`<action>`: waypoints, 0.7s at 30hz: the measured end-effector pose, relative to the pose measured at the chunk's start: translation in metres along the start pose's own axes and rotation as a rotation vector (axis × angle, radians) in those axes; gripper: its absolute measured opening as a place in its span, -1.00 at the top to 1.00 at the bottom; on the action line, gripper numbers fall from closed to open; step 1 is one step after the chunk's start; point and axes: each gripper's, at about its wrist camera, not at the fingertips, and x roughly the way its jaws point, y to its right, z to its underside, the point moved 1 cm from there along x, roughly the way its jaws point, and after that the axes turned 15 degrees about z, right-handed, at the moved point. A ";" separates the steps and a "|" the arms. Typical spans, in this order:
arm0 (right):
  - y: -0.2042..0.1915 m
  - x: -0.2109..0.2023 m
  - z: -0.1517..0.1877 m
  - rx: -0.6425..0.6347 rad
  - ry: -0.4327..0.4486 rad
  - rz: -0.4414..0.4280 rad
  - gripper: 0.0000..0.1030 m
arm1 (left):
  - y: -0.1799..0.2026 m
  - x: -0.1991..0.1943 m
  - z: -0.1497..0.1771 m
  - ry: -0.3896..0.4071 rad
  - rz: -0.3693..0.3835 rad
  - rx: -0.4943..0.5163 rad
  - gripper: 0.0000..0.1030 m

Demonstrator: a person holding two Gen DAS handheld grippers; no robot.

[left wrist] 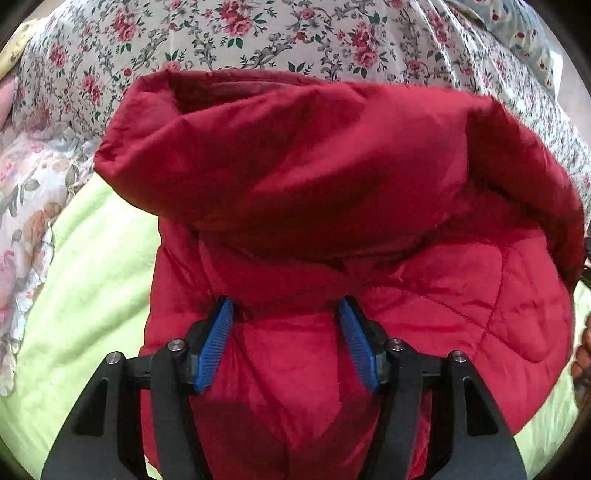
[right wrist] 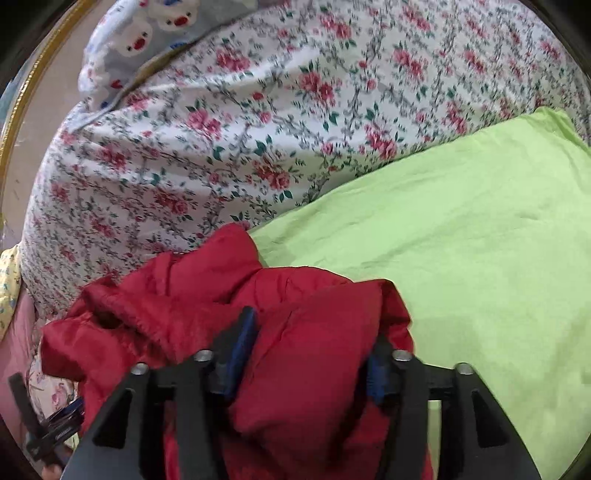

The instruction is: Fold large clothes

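Note:
A red quilted jacket (left wrist: 332, 192) lies bunched on a light green sheet (left wrist: 92, 280), its upper part doubled over toward me. My left gripper (left wrist: 286, 310) presses into the jacket with its blue pads (left wrist: 218, 339) spread wide and red fabric bulging between them. In the right wrist view the same jacket (right wrist: 177, 314) is heaped at the lower left. My right gripper (right wrist: 314, 332) has a thick fold of the jacket wedged between its blue pads (right wrist: 240, 350), and the fabric hides the right fingertip.
A floral bedspread (left wrist: 258, 33) covers the bed behind the jacket and shows again in the right wrist view (right wrist: 221, 129). A grey patterned cushion (right wrist: 147, 33) lies far back. The green sheet (right wrist: 461, 240) stretches to the right. The other gripper (right wrist: 51, 424) shows at lower left.

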 end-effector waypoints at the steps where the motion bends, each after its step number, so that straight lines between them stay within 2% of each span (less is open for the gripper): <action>1: 0.001 -0.012 0.002 -0.004 0.020 -0.006 -0.31 | 0.001 0.002 0.000 -0.001 -0.006 0.006 -0.19; 6: -0.008 -0.063 0.018 -0.075 0.099 -0.037 -0.50 | -0.001 0.007 -0.004 0.000 -0.010 -0.005 -0.22; 10: -0.038 -0.076 0.041 -0.218 0.070 -0.098 -0.52 | -0.003 0.007 -0.005 0.001 -0.018 -0.014 -0.23; 13: -0.064 -0.055 0.055 -0.328 -0.022 -0.143 -0.53 | -0.003 0.010 -0.008 -0.003 -0.016 -0.016 -0.24; 15: -0.068 -0.036 0.055 -0.348 -0.043 -0.098 -0.52 | -0.005 0.010 -0.010 -0.004 -0.008 -0.021 -0.23; 21: -0.055 0.011 0.030 -0.282 -0.058 -0.043 -0.53 | -0.013 -0.017 -0.007 0.039 0.035 -0.053 -0.19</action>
